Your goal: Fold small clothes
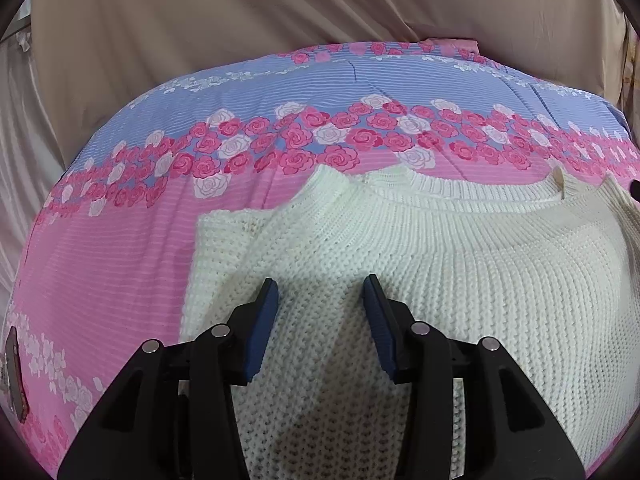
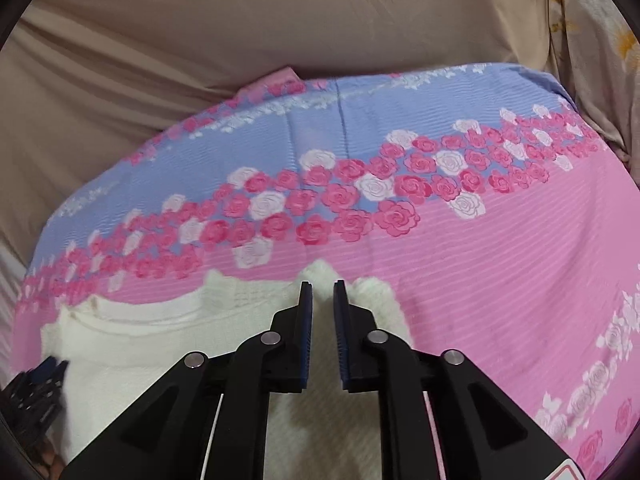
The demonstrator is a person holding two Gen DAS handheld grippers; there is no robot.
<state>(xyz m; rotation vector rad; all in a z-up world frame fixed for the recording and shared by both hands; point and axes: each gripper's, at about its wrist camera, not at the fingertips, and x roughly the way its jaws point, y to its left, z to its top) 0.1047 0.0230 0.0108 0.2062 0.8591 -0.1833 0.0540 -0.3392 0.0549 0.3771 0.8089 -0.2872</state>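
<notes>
A cream knitted sweater (image 1: 440, 256) lies flat on a pink and blue rose-print bedspread (image 1: 120, 248), neckline away from me. Its left sleeve is folded in over the body. My left gripper (image 1: 320, 284) hovers over the sweater's left side, jaws wide apart and empty. In the right wrist view the sweater (image 2: 152, 344) fills the lower left. My right gripper (image 2: 323, 285) is over its right shoulder with a narrow gap between the jaws; whether knit is pinched there is unclear. The left gripper (image 2: 44, 372) shows at the left edge.
The bedspread (image 2: 500, 280) extends to the right and far side. Beige draped fabric (image 1: 240, 8) forms a backdrop behind the bed. A floral cloth (image 2: 600, 40) hangs at the far right.
</notes>
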